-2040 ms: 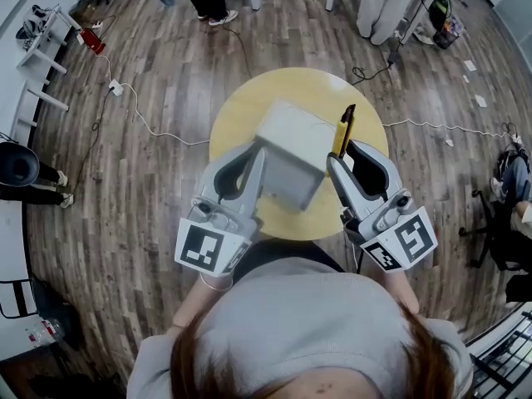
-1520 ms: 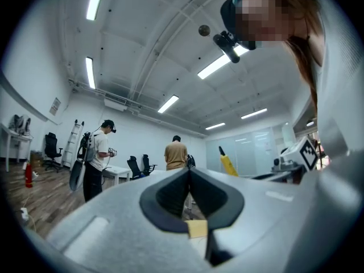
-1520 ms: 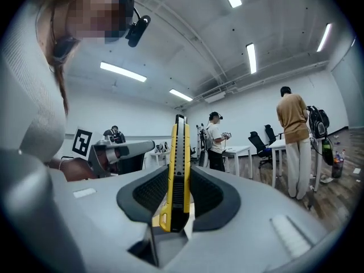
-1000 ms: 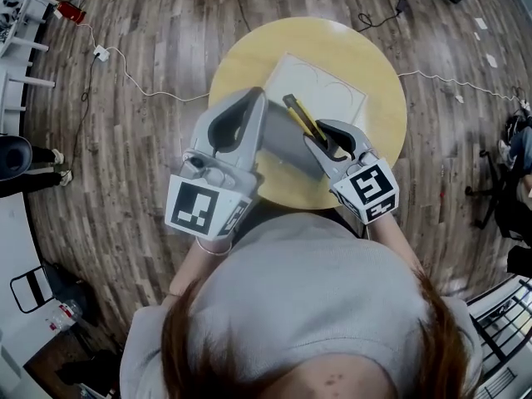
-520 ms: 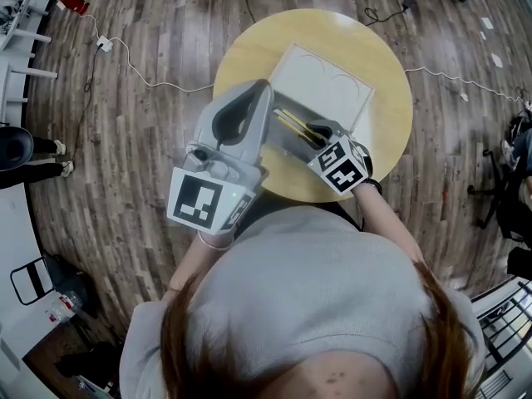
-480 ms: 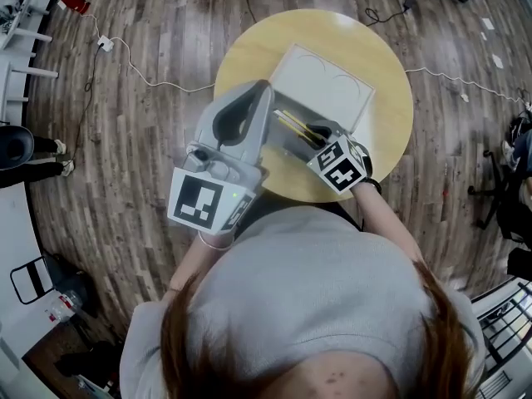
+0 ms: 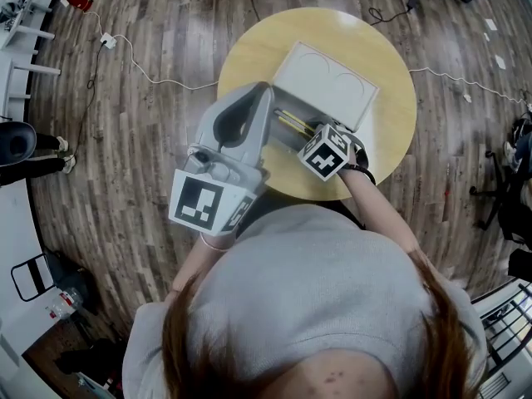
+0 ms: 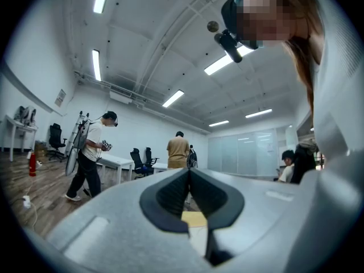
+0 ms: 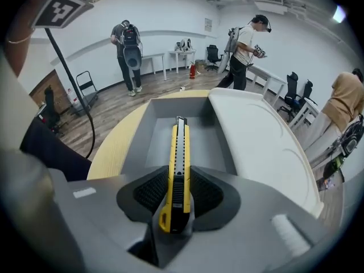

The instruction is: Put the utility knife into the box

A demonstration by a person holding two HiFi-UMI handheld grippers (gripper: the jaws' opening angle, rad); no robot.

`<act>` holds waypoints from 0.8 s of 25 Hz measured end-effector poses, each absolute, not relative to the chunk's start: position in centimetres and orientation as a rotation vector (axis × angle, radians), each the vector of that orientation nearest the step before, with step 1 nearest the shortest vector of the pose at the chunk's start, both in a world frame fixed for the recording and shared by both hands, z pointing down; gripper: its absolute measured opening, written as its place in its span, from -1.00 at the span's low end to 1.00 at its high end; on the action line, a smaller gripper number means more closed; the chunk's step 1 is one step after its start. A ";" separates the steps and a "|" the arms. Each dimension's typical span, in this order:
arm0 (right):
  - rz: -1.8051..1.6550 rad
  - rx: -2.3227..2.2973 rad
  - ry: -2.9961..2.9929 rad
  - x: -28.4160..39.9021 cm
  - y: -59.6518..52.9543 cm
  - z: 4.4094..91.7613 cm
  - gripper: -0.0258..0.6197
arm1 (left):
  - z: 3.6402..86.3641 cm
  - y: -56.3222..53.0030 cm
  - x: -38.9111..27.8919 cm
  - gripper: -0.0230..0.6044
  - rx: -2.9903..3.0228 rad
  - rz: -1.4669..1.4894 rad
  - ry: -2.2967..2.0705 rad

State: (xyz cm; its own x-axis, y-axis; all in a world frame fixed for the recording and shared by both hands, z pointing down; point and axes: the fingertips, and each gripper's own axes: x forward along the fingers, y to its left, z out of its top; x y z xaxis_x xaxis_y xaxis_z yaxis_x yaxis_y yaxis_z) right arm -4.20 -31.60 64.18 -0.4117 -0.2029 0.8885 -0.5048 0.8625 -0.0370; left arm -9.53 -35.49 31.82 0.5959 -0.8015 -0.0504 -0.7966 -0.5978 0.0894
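Only close-up: right tongs (image 9: 179,170) on knife (image 9: 177,147)

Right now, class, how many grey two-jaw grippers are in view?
2. The left gripper, jaws together, left of the open grey box; the right gripper, clamping the yellow utility knife, pointing into it.

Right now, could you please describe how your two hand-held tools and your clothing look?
Both the left tool and right tool are smooth light-grey plastic shells with black ribbed pads, each carrying a white cube printed with black square markers. The person wears a light-grey top.
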 end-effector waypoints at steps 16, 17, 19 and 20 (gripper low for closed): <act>0.386 0.455 -1.886 -4.1 -31.6 66.3 -0.54 | 31.9 -35.4 -9.8 -0.92 2.732 -0.154 -1.375; 0.382 0.452 -1.886 -4.1 -31.6 66.3 -0.54 | 31.9 -35.4 -9.8 -0.92 2.731 -0.155 -1.371; 0.382 0.444 -1.884 -4.2 -31.5 66.4 -0.54 | 31.8 -35.4 -9.8 -0.92 2.732 -0.156 -1.367; 0.378 0.439 -1.882 -4.2 -31.5 66.4 -0.54 | 31.8 -35.5 -9.7 -0.92 2.733 -0.156 -1.365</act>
State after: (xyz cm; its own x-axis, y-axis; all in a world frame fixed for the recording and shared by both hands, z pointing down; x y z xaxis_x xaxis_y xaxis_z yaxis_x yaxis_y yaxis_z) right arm -4.25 -31.52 66.36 -0.3192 -0.1187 0.9402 -0.4727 0.8798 -0.0494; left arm -9.73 -35.45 31.79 0.5971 -0.8003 -0.0542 -0.7918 -0.5989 0.1195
